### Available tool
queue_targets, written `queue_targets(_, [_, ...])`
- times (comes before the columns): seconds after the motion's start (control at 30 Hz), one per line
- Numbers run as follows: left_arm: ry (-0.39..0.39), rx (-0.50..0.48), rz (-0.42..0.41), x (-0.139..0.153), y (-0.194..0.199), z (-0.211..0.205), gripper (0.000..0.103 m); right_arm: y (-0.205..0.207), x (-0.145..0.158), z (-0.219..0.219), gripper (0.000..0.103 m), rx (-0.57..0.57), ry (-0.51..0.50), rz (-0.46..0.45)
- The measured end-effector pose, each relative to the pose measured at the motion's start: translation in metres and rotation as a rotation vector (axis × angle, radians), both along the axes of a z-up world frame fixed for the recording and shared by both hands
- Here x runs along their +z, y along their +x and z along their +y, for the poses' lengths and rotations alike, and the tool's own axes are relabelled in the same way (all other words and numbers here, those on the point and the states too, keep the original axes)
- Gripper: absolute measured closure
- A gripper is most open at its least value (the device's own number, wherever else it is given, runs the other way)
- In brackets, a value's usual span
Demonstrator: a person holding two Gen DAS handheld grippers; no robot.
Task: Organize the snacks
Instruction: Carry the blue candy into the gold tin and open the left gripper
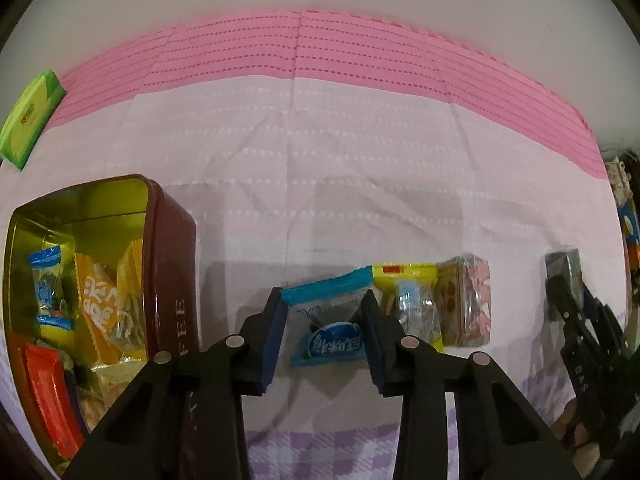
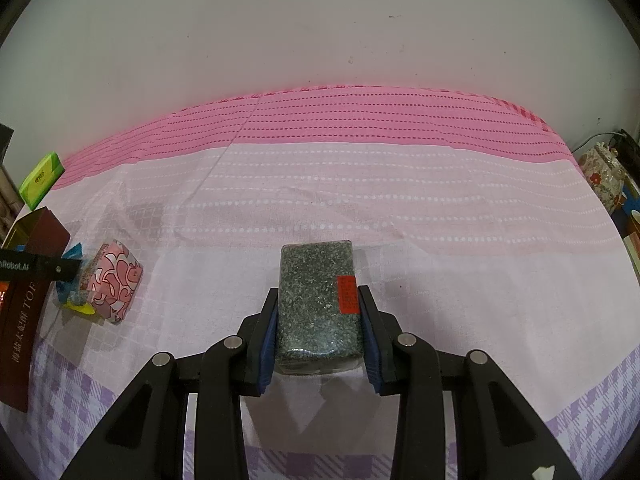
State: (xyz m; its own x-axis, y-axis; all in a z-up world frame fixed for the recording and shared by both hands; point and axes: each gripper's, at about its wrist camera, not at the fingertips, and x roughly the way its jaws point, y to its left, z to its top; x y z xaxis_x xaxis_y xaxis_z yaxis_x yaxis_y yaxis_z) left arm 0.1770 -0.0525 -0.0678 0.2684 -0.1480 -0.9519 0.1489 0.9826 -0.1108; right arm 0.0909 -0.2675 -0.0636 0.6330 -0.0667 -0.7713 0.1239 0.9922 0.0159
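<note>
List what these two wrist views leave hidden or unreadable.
- Tin, left wrist view: lower contents cut off by the left gripper and the frame edge.
- Yellow packet, left wrist view: label blurred, partly behind the blue candy.
- Red label on the speckled block, right wrist view: print too small.
- Right-edge clutter: cropped.

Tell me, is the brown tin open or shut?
Open. The tin has no lid on, so its gold inside shows, with wrapped snacks piled in it.
</note>
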Motion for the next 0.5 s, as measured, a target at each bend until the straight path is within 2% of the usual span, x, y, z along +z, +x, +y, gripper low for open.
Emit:
queue_targets(0.27, [-0.01,0.0,-0.011,0.007,-0.015,0.006,0.066,0.0,0.0,0.0,0.069,0.0,-0.001,0.0])
queue_targets(0.5, [-0.044,-0.007,-0.031,0.024,-0.022,0.008,0.066,0.0,0.0,0.001,0.069,0.0,-0.008,0.001])
